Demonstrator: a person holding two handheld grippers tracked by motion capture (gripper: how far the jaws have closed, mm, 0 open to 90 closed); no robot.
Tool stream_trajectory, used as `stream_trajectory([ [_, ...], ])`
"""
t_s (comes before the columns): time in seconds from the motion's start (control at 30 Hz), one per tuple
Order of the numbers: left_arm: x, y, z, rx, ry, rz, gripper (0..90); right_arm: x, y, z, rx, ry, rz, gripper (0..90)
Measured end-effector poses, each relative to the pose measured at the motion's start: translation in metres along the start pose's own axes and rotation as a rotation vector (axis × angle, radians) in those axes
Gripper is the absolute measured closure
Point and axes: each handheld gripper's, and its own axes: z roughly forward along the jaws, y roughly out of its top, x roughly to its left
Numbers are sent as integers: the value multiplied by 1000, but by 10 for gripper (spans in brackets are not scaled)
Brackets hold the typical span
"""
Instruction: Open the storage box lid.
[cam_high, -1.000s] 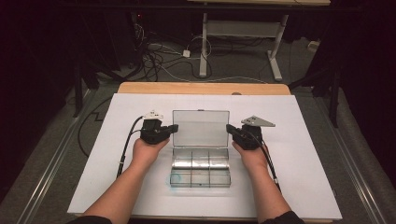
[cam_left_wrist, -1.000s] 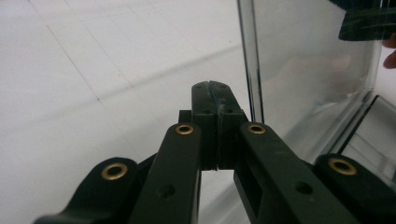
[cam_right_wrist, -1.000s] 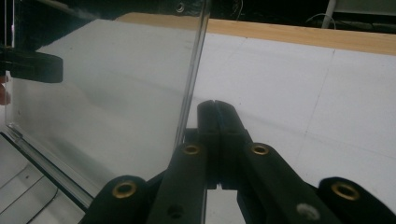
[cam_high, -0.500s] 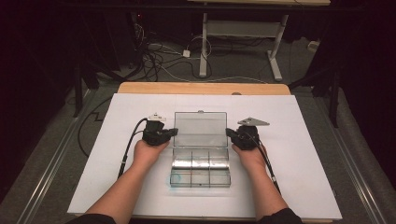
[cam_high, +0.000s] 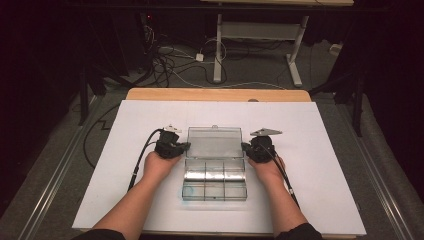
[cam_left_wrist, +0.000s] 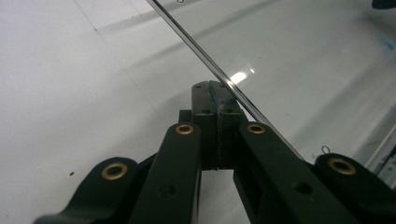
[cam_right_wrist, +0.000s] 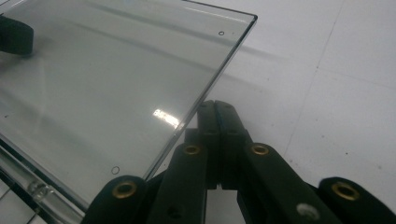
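Clear lid (cam_high: 215, 142) raised; left gripper (cam_high: 184, 146) and right gripper (cam_high: 245, 147) fingers shut, empty, flanking. Next: swing lid.

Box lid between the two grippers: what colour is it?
The lid is clear, colourless plastic with a faint grey tint, seen best in the right gripper view.

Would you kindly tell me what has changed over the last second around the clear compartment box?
The lid of the clear compartment box looks tipped slightly further back. The left gripper and right gripper stay shut at the lid's side edges with barely any shift, and the box stays put on the white table.
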Motion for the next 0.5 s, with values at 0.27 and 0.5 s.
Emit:
stream_trajectory([
  [0.27,-2,-1,-3,28,17,22,877,2,-2,2,38,-5,-5,900],
  [0.5,-3,-5,-7,36,23,32,877,3,-3,0,61,-13,-4,900],
])
